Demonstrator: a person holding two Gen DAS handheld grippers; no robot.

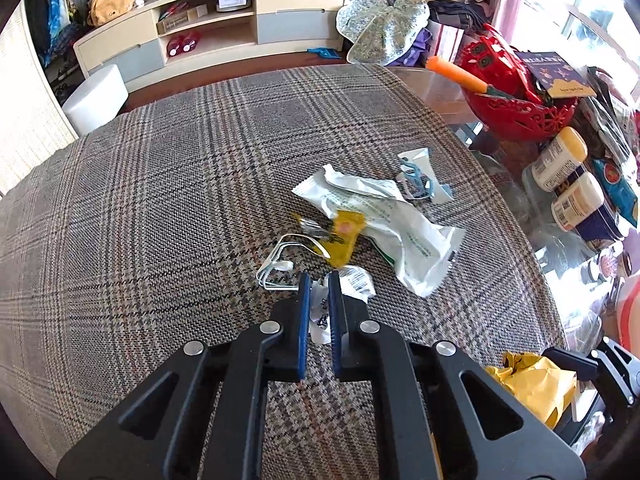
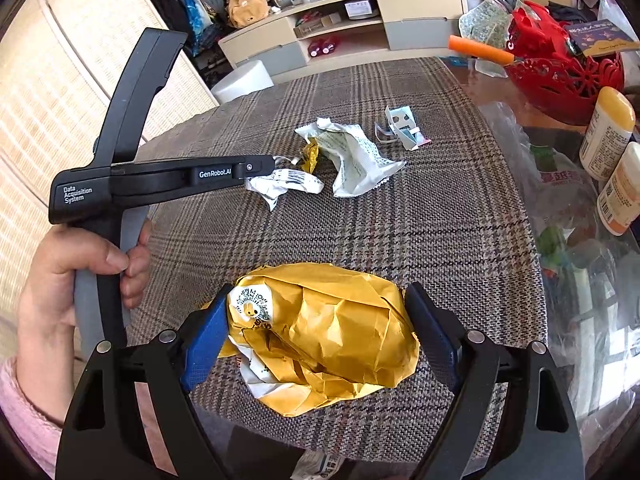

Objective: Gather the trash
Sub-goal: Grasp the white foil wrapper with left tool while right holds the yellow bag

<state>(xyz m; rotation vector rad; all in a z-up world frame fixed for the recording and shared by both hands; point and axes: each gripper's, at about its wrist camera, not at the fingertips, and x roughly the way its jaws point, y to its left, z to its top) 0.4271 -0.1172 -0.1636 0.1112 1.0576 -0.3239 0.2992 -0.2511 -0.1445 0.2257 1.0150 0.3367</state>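
Left tool (image 1: 320, 278) pinches a crumpled white wrapper (image 1: 322, 312) on the plaid surface (image 1: 160, 220). Right tool (image 2: 316, 328) grips a yellow paper wad (image 2: 332, 332). Risk: shallow bite; wrapper may slip on lifting.

You can read "GenRobot.AI" and "Data Acquisition System" on the left hand-held gripper (image 2: 256, 168) body you hold.

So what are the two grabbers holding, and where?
Left gripper pinches the small white crumpled wrapper by its near edge. Right gripper holds the yellow crumpled bag across its two sides.
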